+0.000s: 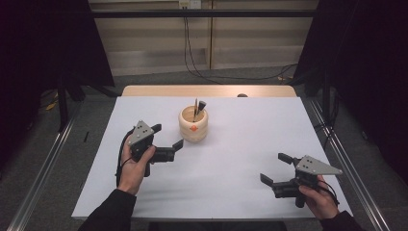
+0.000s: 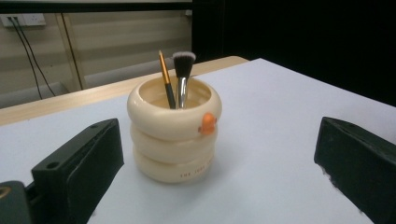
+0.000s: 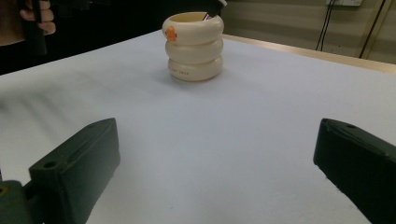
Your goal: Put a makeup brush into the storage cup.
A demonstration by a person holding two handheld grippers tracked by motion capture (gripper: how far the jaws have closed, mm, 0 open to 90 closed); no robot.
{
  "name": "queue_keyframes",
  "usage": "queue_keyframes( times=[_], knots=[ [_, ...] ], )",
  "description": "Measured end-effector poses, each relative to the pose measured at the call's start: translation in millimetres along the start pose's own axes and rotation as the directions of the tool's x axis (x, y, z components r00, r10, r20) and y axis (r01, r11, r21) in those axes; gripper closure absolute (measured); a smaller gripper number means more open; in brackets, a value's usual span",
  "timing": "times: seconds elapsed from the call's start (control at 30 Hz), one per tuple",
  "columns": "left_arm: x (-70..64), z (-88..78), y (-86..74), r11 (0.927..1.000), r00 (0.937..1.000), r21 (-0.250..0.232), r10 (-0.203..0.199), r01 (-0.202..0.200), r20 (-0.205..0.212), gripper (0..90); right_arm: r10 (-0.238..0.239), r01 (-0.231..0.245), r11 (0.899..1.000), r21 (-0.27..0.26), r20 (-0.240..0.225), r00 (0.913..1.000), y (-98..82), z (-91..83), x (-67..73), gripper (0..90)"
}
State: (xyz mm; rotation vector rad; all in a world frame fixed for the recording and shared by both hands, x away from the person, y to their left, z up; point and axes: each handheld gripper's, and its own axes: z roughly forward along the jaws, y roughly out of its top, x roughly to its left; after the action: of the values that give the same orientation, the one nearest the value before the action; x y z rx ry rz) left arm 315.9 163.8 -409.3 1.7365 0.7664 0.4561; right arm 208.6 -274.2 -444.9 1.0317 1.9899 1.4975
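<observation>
Left gripper (image 1: 167,136) jaws gape just beside brush holder (image 1: 193,125).

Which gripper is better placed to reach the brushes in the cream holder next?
Left. The left gripper sits open right beside the holder, which stands close between its jaws in the left gripper view, both brushes upright. The right gripper, also open, is far off near the table's front right corner.

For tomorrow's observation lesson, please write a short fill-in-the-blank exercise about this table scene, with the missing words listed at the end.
1. The cream holder contains ____ brushes.
2. The small duck beak on the holder is coloured ____.
3. The left gripper has its jaws ____.
4. The gripper nearer the holder is the ____ one; the right gripper is farther off.

Missing words: two; orange; open; left
</observation>
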Motion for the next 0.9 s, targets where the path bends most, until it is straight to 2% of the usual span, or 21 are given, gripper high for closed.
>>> queue_keyframes(
  times=[0.2, 0.43, 0.5, 0.6, 0.7, 0.73, 0.77, 0.9],
  knots=[
    [-4.0, -17.7, -12.4, 0.9995, 0.9991, -0.008, -0.029, 0.029, -0.031, 1.2, 0.007, -0.007, 1.000, -0.002, 0.005, 1.0000, 0.0, 0.0, -0.5, 0.0],
    [-8.2, -33.7, -27.9, 0.9999, 0.9990, -0.001, -0.014, 0.014, -0.042, 1.1, -0.004, 0.004, 1.000, -0.002, 0.017, 0.9998, 0.1, -0.7, -0.5, 0.0],
    [-10.1, -37.8, -32.6, 0.9999, 0.9995, 0.000, -0.010, 0.010, -0.030, 1.1, 0.000, 0.000, 1.000, -0.007, 0.022, 0.9997, 0.4, -1.0, -0.7, 0.0],
    [-12.9, -45.2, -32.9, 0.9999, 0.9992, -0.015, -0.006, 0.005, -0.040, 1.1, -0.001, 0.002, 1.000, -0.009, 0.031, 0.9995, 0.6, -1.5, -1.3, 0.0],
    [-16.1, -53.3, -36.4, 0.9996, 0.9980, -0.024, -0.019, 0.017, -0.060, 1.1, -0.001, 0.002, 1.000, -0.015, 0.039, 0.9992, 0.2, -1.6, -2.2, 0.0],
    [-17.4, -55.2, -38.1, 0.9997, 0.9980, -0.019, -0.019, 0.018, -0.061, 1.0, -0.001, 0.002, 1.000, -0.018, 0.044, 0.9990, 0.1, -1.8, -2.4, 0.0],
    [-17.2, -57.0, -39.8, 0.9999, 0.9992, -0.008, -0.012, 0.012, -0.038, 1.0, 0.004, -0.004, 1.000, -0.017, 0.045, 0.9990, 0.0, -2.1, -2.5, 0.0],
    [-20.9, -63.6, -47.5, 1.0000, 0.9983, 0.002, 0.000, 0.000, -0.058, 1.0, 0.001, 0.000, 1.000, -0.023, 0.057, 0.9984, 0.4, -2.2, -2.5, 0.1]
  ],
)
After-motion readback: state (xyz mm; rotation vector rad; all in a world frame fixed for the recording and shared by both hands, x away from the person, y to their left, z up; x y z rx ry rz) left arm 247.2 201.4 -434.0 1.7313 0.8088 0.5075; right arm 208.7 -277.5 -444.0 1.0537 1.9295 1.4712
